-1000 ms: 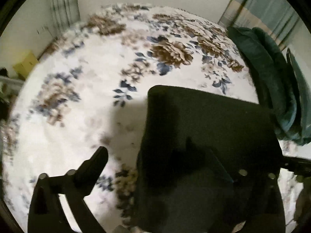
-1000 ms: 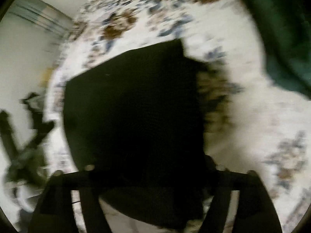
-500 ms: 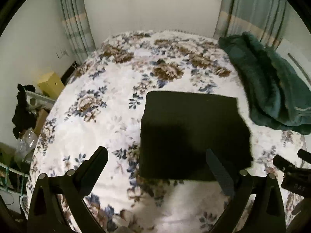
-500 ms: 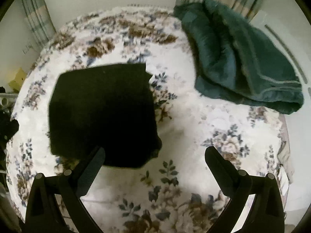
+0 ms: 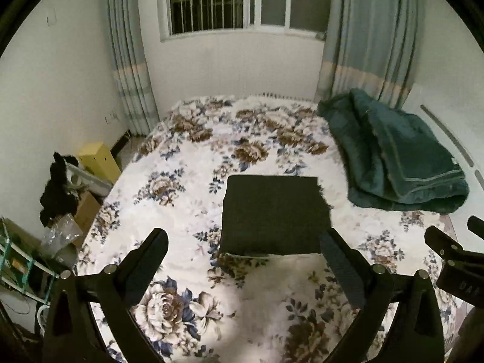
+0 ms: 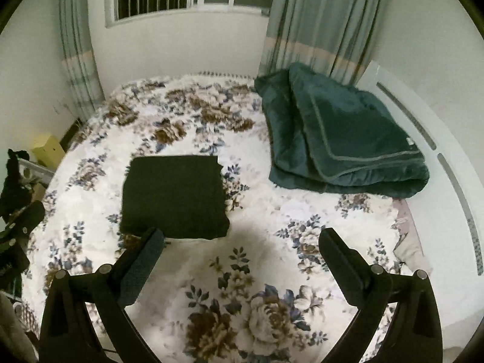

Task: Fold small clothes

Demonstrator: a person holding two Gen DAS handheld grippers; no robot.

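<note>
Garment [image 5: 273, 214]: folded square, flat on bed [image 5: 187, 187] centre, 12 o'clock of both tools | left gripper [image 5: 243, 255]: spread, empty | right gripper [image 6: 242, 251]: spread, empty, clear of cloth | reading: fold likely complete, released to rest.

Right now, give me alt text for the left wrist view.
A dark folded cloth lies flat on a floral bedspread, beyond the open, empty left gripper. A green blanket sits at right, with a curtained window behind.
</note>
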